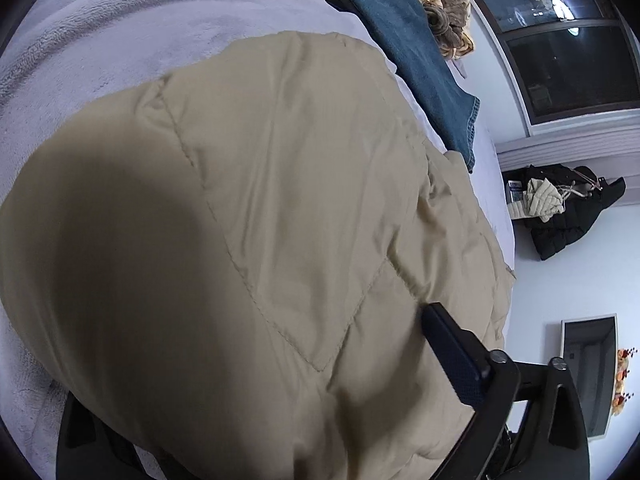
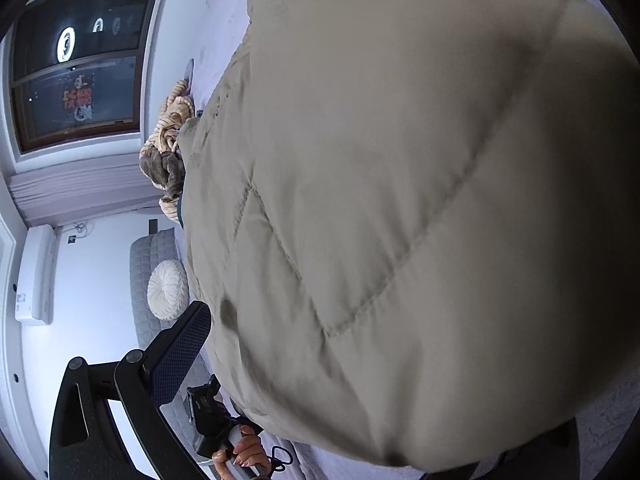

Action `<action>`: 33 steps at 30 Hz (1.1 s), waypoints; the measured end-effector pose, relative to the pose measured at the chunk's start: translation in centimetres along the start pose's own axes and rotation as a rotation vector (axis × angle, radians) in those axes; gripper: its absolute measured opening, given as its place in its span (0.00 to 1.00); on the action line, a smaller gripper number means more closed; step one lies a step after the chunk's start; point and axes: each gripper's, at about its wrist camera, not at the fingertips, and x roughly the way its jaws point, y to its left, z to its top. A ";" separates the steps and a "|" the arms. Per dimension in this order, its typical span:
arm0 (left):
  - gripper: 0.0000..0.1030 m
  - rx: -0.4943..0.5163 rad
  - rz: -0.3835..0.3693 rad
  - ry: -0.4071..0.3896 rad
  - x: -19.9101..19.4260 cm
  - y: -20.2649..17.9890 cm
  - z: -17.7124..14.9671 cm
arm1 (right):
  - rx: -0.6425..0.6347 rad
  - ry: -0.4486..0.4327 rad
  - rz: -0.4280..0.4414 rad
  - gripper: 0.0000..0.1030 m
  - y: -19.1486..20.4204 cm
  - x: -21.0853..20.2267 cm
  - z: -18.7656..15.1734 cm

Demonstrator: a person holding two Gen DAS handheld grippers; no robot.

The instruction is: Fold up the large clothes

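A beige quilted puffer jacket (image 1: 280, 200) lies spread on a pale lavender blanket (image 1: 120, 20) and fills most of both views (image 2: 400, 200). My left gripper (image 1: 256, 360) straddles a bulge of the jacket. One black finger (image 1: 452, 356) rests at the fabric's right side, and the other shows only as a dark shape at lower left, under the cloth. My right gripper (image 2: 380, 360) stands wide open over the jacket. One of its fingers (image 2: 180, 352) is clear of the fabric at the left; the jacket hides the other. No pad visibly presses on the cloth.
Blue jeans (image 1: 408, 40) and a heap of striped tan garments (image 1: 440, 0) lie beyond the jacket. A dark window (image 2: 80, 60) and a black coat (image 1: 568, 216) are on the wall side. A white round cushion (image 2: 168, 290) is nearby. A hand (image 2: 244, 452) grips the other tool's handle.
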 end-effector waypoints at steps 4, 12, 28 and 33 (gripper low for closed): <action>0.35 0.046 -0.025 0.009 -0.1 -0.2 0.8 | 0.044 -0.022 0.022 0.87 -0.3 -0.1 -0.2; 0.21 0.365 0.087 -0.072 -3.6 -5.1 -0.6 | 0.047 -0.055 0.031 0.24 0.3 -1.1 -1.3; 0.19 0.527 0.063 0.032 -14.2 -1.2 -8.7 | -0.009 -0.046 -0.068 0.22 -1.2 -8.2 -13.0; 0.19 0.468 0.092 0.107 -16.7 2.1 -13.4 | -0.004 -0.013 -0.096 0.22 -2.5 -11.0 -16.2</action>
